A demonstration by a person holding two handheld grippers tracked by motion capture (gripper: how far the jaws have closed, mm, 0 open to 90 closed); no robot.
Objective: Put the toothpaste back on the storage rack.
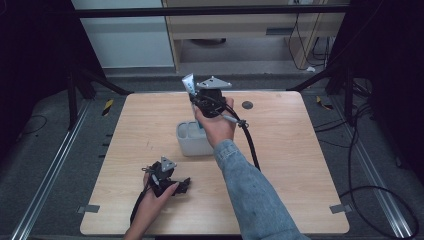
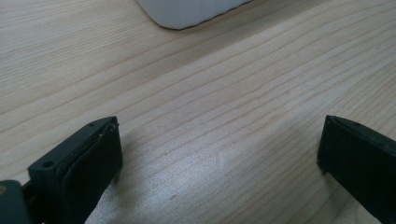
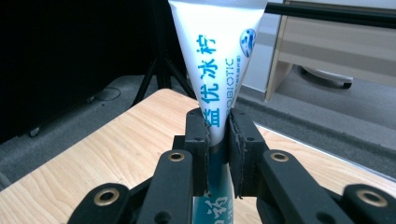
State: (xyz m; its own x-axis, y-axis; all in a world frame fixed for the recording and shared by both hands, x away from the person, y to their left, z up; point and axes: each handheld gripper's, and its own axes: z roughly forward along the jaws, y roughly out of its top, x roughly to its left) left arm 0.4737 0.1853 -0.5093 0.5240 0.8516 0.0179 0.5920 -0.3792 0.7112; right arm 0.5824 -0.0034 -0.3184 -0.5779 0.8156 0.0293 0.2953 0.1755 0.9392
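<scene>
Wooden table [image 1: 280, 165] with white holder [image 1: 192, 142]

Holder [image 1: 192, 142] blocks mid-table — open wood [image 1: 290, 165] right, left gripper [image 1: 167, 181] near-left.

Toothpaste tube [image 3: 219, 70] top cut off by frame edge (lower end hidden behind jaws).
</scene>
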